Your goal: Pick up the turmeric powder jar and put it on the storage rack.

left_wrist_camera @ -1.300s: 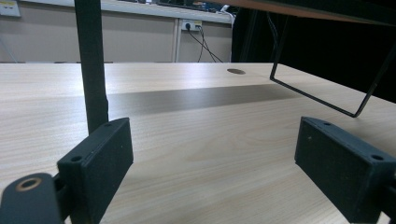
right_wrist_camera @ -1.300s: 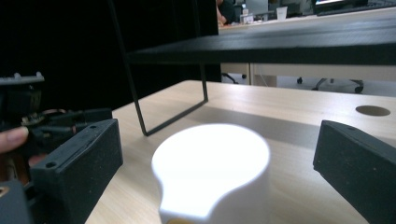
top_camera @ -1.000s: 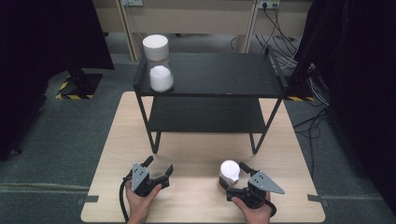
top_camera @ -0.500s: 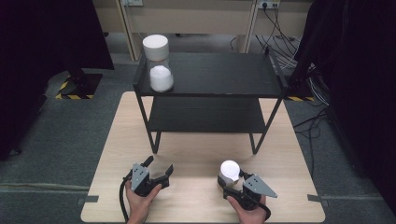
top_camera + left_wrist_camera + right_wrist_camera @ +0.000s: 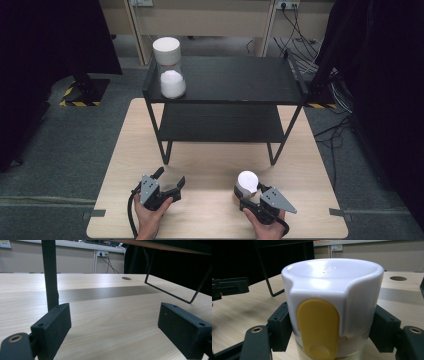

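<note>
A small container with a white lid (image 5: 247, 181) and a yellow tab (image 5: 318, 327) stands on the wooden table near its front right. My right gripper (image 5: 244, 191) is shut on it: its jaws have just been closing, and both pads (image 5: 280, 326) press the container's sides just under the lid. At the front left, my left gripper (image 5: 169, 180) rests low over the table. It is open, with bare wood between its pads (image 5: 53, 327). A taller clear jar (image 5: 170, 70) with a white lid and white contents stands on the top left of the black shelf (image 5: 235, 80).
The black two-level metal shelf stands across the middle and back of the table (image 5: 210, 165), and one of its legs (image 5: 50, 272) rises just ahead of my left gripper. Dark curtains and cables lie beyond the table's edges.
My right gripper's jaws have closed in on the white-lidded container, and the hand has shifted slightly. The left gripper has stayed where it was.
</note>
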Demonstrator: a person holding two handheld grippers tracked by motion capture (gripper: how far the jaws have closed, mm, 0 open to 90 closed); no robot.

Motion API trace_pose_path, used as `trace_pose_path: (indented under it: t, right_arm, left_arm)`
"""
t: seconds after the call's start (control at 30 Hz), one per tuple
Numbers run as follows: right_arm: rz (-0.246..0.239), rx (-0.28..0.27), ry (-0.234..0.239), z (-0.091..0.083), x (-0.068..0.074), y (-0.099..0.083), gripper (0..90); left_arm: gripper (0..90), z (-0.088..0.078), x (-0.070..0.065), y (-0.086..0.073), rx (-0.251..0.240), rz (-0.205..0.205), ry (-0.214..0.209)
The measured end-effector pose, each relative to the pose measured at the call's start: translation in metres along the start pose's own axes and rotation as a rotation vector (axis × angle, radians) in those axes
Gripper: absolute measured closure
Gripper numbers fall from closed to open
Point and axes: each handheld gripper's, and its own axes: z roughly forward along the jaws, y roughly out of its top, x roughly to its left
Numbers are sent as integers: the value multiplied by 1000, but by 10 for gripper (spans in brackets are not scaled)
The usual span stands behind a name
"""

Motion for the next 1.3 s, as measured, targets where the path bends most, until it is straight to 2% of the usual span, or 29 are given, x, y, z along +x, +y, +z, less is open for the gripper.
trace_pose_path:
  t: [0.27,0.57,0.97,1.3]
  right_arm:
    - [-21,-13,1,-2,1,6,307]
    - [-25,-55,-9,-5,0,19,307]
    - [-43,-89,-35,-7,-2,43,308]
    - [-48,-112,-37,-8,-6,66,308]
  left_arm:
    - [109,0,-1,0,-1,3,2]
    - [109,0,-1,0,-1,6,5]
    - [109,0,-1,0,-1,5,4]
    - [109,0,-1,0,0,4,5]
